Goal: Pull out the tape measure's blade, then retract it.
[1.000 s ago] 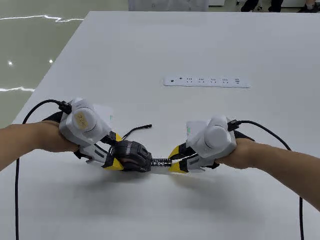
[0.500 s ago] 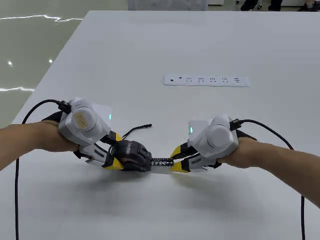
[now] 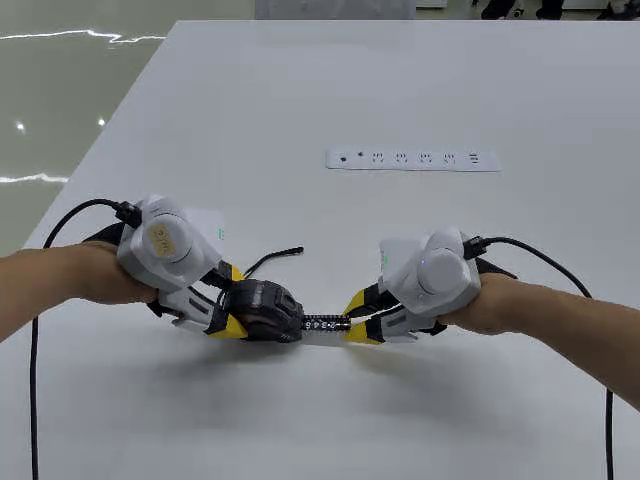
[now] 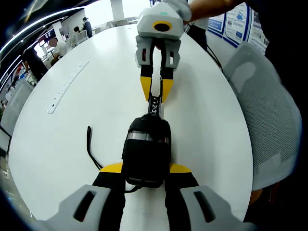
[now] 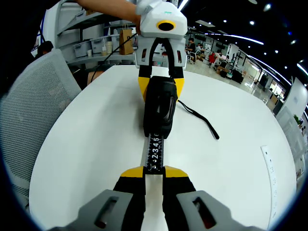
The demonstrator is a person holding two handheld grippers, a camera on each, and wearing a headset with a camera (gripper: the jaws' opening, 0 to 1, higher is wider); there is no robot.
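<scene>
On the white worktop (image 3: pixel 400 90), nearer me than the flat white power strip (image 3: pixel 413 160) and to its left, my left gripper (image 3: pixel 235 300) is clamped across the black tape measure case (image 3: pixel 265 310), while my right gripper (image 3: pixel 355 320) is pinched tight on the tip of the black, white-numbered blade (image 3: pixel 325 323). Over the last second the right gripper has edged away from the case, baring slightly more blade. I judge the pull-out barely begun, with most of the blade coiled inside the case and the retraction yet to come.
</scene>
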